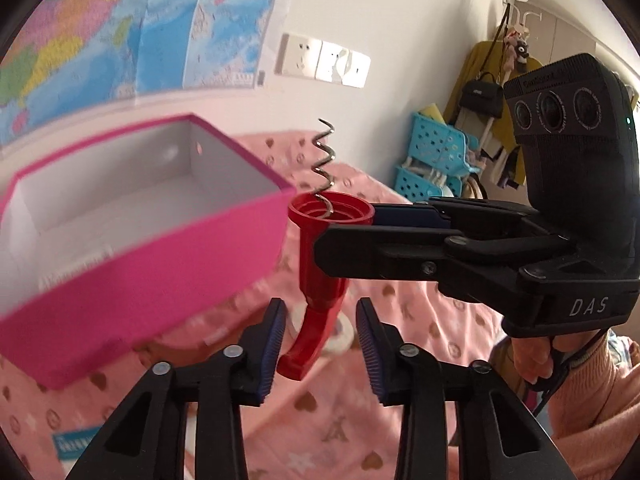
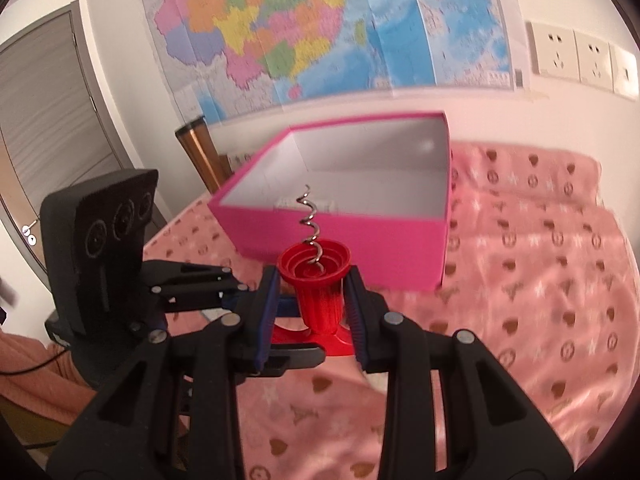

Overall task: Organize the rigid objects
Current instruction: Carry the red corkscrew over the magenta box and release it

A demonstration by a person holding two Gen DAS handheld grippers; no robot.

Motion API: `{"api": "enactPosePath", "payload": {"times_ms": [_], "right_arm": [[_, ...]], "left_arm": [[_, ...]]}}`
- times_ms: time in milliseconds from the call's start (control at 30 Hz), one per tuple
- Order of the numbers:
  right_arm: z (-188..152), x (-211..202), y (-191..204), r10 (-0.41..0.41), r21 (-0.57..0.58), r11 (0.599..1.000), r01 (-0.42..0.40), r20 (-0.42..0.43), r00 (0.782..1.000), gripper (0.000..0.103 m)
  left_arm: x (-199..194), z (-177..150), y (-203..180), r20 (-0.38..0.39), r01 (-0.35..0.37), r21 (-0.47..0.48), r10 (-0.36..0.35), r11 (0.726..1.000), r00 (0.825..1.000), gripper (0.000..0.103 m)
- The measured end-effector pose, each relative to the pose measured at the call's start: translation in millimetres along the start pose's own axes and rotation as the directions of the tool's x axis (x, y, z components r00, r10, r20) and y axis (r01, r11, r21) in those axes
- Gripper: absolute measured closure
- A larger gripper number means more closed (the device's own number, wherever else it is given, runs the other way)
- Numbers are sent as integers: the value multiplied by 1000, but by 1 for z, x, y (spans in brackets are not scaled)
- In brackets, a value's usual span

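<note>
A red plastic corkscrew (image 2: 320, 296) with a bare metal spiral pointing up is held in the air above the pink bedspread. My right gripper (image 2: 314, 312) is shut on its ribbed barrel. In the left wrist view the corkscrew (image 1: 320, 280) shows with the right gripper (image 1: 340, 236) clamped across it from the right. My left gripper (image 1: 320, 344) is open, its blue pads on either side of the corkscrew's curved handle without touching. An open pink box (image 2: 340, 224) with a white inside stands just behind; it also shows in the left wrist view (image 1: 140, 264).
The pink patterned bedspread (image 2: 520, 300) covers the surface. A map (image 2: 320, 20) and wall sockets (image 2: 576, 60) are on the wall behind. A brown and silver tumbler (image 2: 198, 148) stands left of the box. Blue baskets (image 1: 436, 160) and hanging bags are at the far right.
</note>
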State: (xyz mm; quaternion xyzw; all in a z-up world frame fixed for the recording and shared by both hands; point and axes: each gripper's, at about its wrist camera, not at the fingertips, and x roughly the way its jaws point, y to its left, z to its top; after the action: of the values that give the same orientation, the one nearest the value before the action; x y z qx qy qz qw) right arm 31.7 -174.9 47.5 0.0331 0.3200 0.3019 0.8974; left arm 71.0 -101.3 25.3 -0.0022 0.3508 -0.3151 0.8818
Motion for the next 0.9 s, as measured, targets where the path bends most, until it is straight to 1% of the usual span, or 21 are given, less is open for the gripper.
{"api": "enactPosePath", "payload": {"times_ms": [133,233,467,567,767,900], "right_arm": [[23,6,-1,-2,-19,1000,3,27,1000,68],[41,9,-5,7,-22,1000,-6,44,999,68],[84,25,-16,-41,-54,998,44,65,997,68],[98,38,-25,-43,-54,998,46,46,998,68],[109,71,-37,-100,-86,991,98,-18,995,68],[111,90,-44,-137,-101,986,131,-53,989,68]], "left_arm": [[-7,21,5,35,-35,11,34,999,999,70],[-6,36,12,49,-44,13,43,999,998,70],[-1,74,29,72,-73,-2,73,997,995,71],[7,84,36,71,-83,-13,84,996,994,71],[31,97,56,33,-103,-51,105,993,994,71],[49,99,71,1,-88,-99,88,991,996,71]]}}
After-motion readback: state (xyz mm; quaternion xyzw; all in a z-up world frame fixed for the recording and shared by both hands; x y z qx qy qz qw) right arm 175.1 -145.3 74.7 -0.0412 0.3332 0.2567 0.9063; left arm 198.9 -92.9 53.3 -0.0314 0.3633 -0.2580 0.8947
